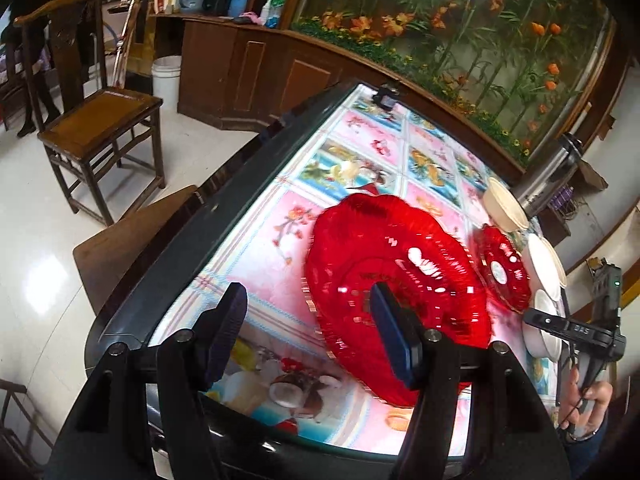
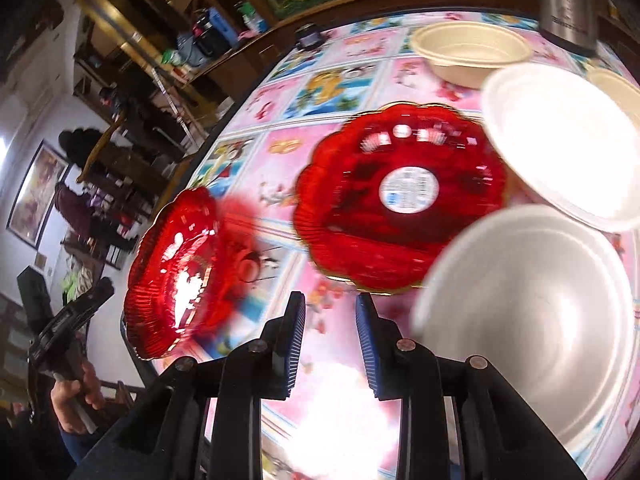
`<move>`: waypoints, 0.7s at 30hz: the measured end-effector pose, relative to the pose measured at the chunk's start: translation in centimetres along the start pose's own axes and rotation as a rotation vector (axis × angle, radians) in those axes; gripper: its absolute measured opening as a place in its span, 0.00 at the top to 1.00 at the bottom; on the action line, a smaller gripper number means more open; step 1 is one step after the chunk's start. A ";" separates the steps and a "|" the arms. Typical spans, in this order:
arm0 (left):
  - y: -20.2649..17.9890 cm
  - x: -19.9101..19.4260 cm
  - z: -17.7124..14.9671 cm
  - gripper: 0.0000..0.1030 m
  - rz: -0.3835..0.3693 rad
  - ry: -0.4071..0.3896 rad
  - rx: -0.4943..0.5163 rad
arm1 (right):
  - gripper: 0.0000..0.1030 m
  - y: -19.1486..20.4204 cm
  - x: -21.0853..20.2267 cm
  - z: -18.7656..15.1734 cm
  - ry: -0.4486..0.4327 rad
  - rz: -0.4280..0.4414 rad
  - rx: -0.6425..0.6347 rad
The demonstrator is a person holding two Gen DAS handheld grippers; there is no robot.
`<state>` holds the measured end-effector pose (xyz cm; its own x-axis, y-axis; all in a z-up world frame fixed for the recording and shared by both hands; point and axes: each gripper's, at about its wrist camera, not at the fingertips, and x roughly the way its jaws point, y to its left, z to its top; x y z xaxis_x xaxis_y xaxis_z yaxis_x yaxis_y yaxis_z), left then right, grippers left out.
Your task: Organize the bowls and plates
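On the picture-tiled tablecloth (image 1: 280, 216) sit 2 red scalloped plates and 3 pale bowls; left gripper (image 1: 308, 328) hangs above the near table edge, jaws wide apart with nothing between them; large red plate (image 1: 384, 256) lies just ahead of its right finger, flat on the cloth; small red plate (image 2: 400, 196), white label at centre, rests beyond; right gripper (image 2: 330, 336) hovers over bare cloth, jaws narrowly parted and empty; nearest white bowl (image 2: 528, 320) sits just beside its right finger; second white bowl (image 2: 560, 140) behind; cream bowl (image 2: 468, 52) farthest back; views blurred.
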<state>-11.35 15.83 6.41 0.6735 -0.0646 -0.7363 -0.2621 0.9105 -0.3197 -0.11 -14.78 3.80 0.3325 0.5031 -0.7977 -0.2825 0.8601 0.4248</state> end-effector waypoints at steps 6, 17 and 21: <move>-2.3 0.0 0.0 0.38 -0.024 0.007 0.042 | 0.72 -2.5 -0.6 -0.1 -0.011 -0.015 0.042; -5.5 -0.3 -0.2 0.39 -0.059 0.020 0.105 | 0.72 -5.6 -2.2 -0.3 -0.050 -0.043 0.096; -6.4 -0.2 -0.3 0.39 -0.067 0.027 0.119 | 0.72 -5.4 -2.5 -0.4 -0.059 -0.025 0.088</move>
<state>-9.98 9.91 8.43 0.6671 -0.1362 -0.7324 -0.1323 0.9458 -0.2965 0.25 -20.77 3.35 0.3918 0.4834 -0.7828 -0.1940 0.8751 0.4433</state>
